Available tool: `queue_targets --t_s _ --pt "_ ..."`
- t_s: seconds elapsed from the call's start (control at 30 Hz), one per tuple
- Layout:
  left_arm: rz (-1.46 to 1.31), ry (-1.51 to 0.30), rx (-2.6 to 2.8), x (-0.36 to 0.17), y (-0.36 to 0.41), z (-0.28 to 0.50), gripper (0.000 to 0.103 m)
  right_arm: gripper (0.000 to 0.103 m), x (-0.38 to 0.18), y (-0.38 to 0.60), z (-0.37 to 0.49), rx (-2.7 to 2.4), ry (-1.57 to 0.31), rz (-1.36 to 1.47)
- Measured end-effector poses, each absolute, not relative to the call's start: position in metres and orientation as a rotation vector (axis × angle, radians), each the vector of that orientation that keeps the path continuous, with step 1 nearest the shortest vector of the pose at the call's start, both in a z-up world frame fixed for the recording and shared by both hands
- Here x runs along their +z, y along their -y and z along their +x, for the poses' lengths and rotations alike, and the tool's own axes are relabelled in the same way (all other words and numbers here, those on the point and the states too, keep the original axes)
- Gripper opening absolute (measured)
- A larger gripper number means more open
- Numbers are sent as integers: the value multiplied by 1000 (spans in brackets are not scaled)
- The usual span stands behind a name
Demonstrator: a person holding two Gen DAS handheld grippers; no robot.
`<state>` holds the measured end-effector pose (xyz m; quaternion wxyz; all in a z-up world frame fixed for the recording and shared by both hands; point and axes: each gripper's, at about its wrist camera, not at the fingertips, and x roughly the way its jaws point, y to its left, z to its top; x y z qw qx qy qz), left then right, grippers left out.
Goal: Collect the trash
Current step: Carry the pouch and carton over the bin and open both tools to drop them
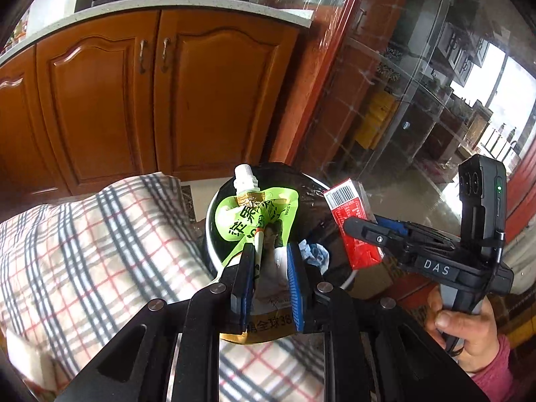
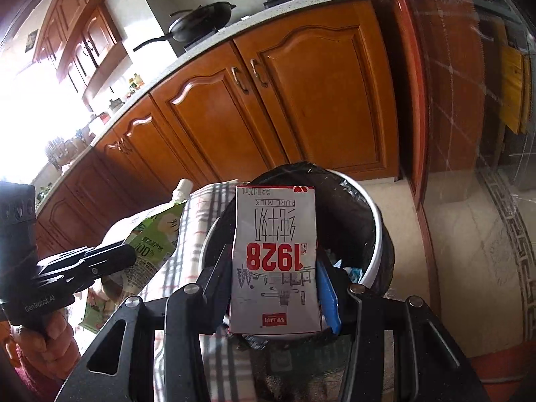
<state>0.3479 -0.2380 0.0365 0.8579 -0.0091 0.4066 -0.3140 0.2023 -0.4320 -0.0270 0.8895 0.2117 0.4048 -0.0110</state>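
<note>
Left tongs (image 1: 269,268) were clamped on green pouch (image 1: 256,214), right tongs (image 2: 273,278) on milk carton (image 2: 274,258), both held above lined bin (image 2: 375,231).

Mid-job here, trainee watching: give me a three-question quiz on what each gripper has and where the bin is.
1. True or false: the left gripper is shut on the green juice pouch.
2. Which item does the right gripper hold? A) a glass bottle B) the red and white milk carton C) a banana peel
3. Fill in: the bin is lined with a ____ bag.

Key:
1. True; its jaws pinch the pouch's lower part, spout pointing away.
2. B; the carton hangs over the bin's opening.
3. Black; other trash already lies inside.
</note>
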Motion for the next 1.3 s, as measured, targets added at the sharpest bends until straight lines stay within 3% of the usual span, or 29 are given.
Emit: queue_targets --t_s 0.4,0.6,0.7,0.73,1.3 --pt "-13 -911 -661 21 276 388 19 46 -47 451 227 -46 -916 416" --pt "-14 -951 -646 11 284 400 27 47 -48 457 233 -41 -923 421" --pt "-31 -955 -648 11 285 401 31 54 -49 459 236 -34 -928 436" --pt "-32 -951 -646 11 283 399 34 58 -49 459 236 -33 -925 441" --pt "-129 -852 -568 18 202 323 35 58 -39 429 192 -7 -844 506"
